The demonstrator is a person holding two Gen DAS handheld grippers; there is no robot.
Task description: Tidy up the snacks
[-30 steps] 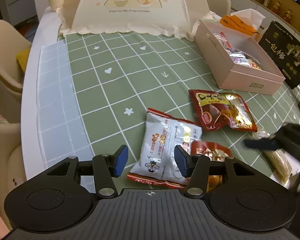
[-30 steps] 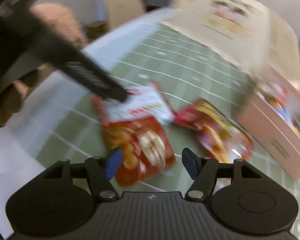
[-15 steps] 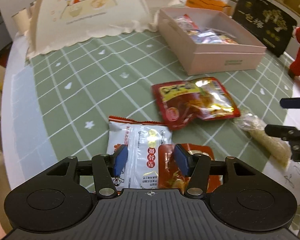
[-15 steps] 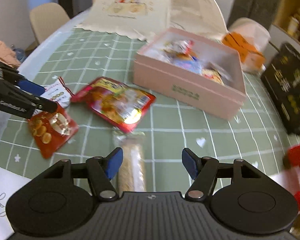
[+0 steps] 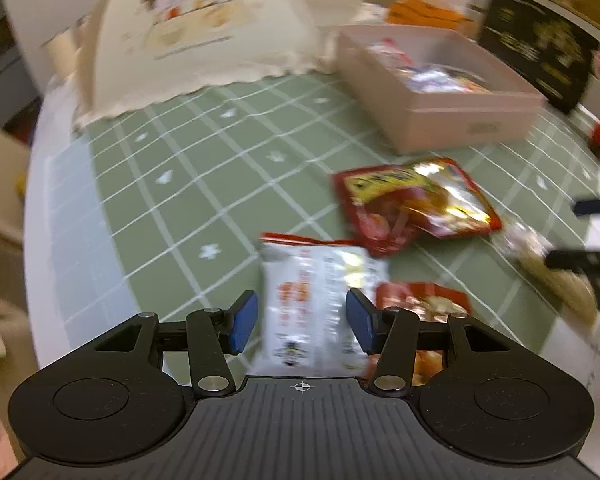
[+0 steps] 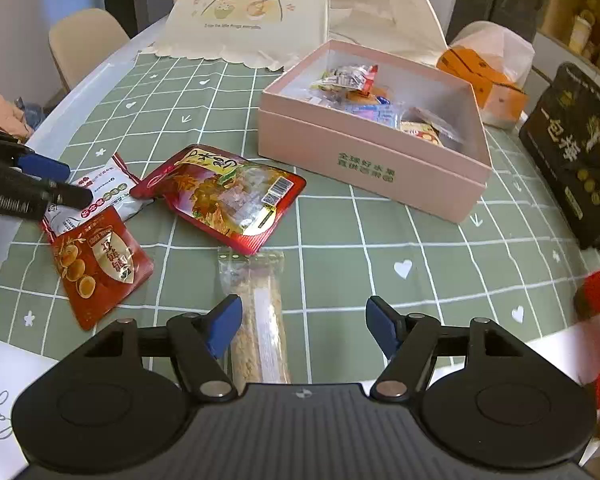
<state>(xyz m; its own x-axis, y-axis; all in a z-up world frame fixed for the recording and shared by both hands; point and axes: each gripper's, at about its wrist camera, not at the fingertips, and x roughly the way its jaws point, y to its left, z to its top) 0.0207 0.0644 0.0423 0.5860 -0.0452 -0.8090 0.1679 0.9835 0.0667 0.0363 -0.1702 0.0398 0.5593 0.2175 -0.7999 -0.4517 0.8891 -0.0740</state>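
Now the left gripper [image 5: 300, 322] has shifted so its spread jaws straddle the white packet [image 5: 320, 300], where half a second ago they framed both it and the small red pouch [image 5: 424, 308]; nothing is pinched. The right gripper [image 6: 303, 328], jaws likewise spread and empty, has edged forward over the clear wafer bag [image 6: 260, 320]. Beyond lie the large red pouch [image 6: 228, 194] and the pink box [image 6: 364, 160] on the green-checked surface [image 6: 380, 260].
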